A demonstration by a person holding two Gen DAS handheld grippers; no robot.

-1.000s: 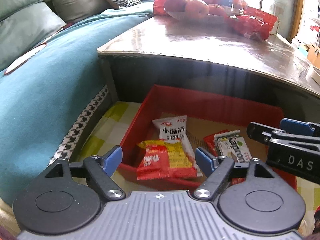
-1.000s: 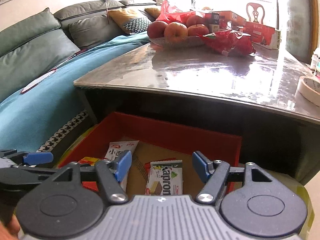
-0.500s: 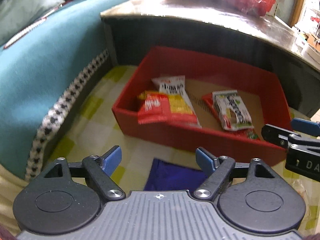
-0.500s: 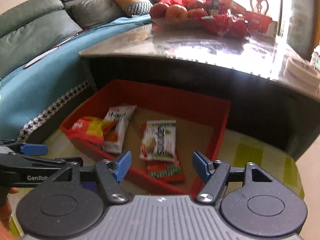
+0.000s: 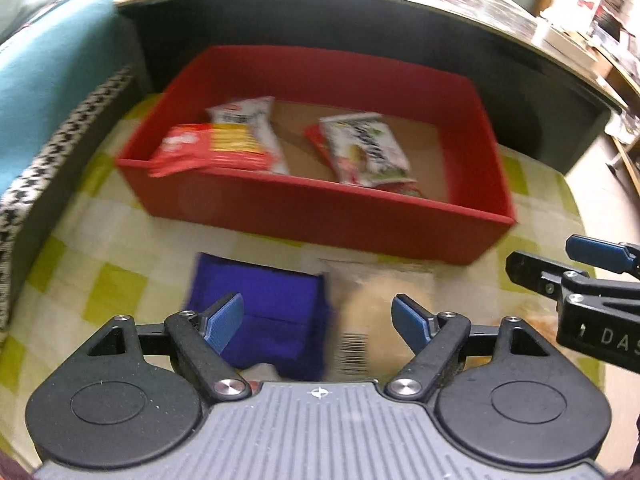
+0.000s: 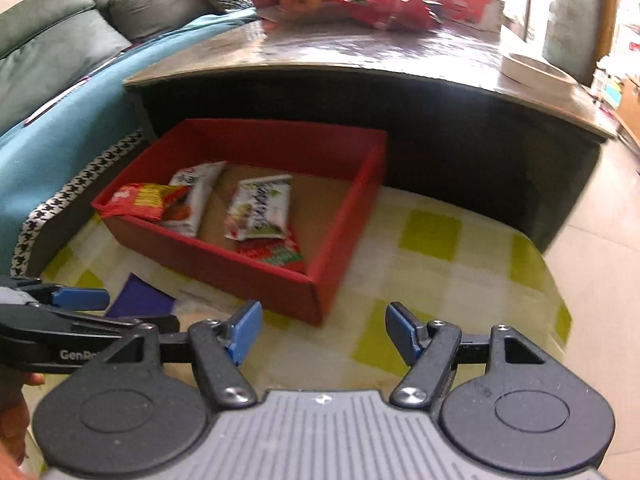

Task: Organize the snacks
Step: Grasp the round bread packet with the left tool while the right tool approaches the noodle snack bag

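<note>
A red box (image 5: 320, 210) (image 6: 280, 280) stands on a green-checked mat and holds several snack packs: a red-yellow pack (image 5: 208, 152), a white pack (image 5: 248, 116) and a white-green wafer pack (image 5: 364, 152) (image 6: 260, 208). On the mat before the box lie a blue pack (image 5: 272, 312) (image 6: 140, 300) and a clear pack with a pale snack (image 5: 380, 304). My left gripper (image 5: 318, 318) is open and empty above these two packs. My right gripper (image 6: 322, 330) is open and empty over the mat, near the box's front right corner.
A dark low table (image 6: 360, 60) with apples and red packs stands behind the box. A teal-covered sofa (image 6: 60, 120) lies at the left. The mat (image 6: 440, 260) stretches to the right of the box, with tiled floor beyond.
Both grippers have pulled back and tilted down from the box. The blue pack and the clear pack on the mat have come into view under the left gripper.
</note>
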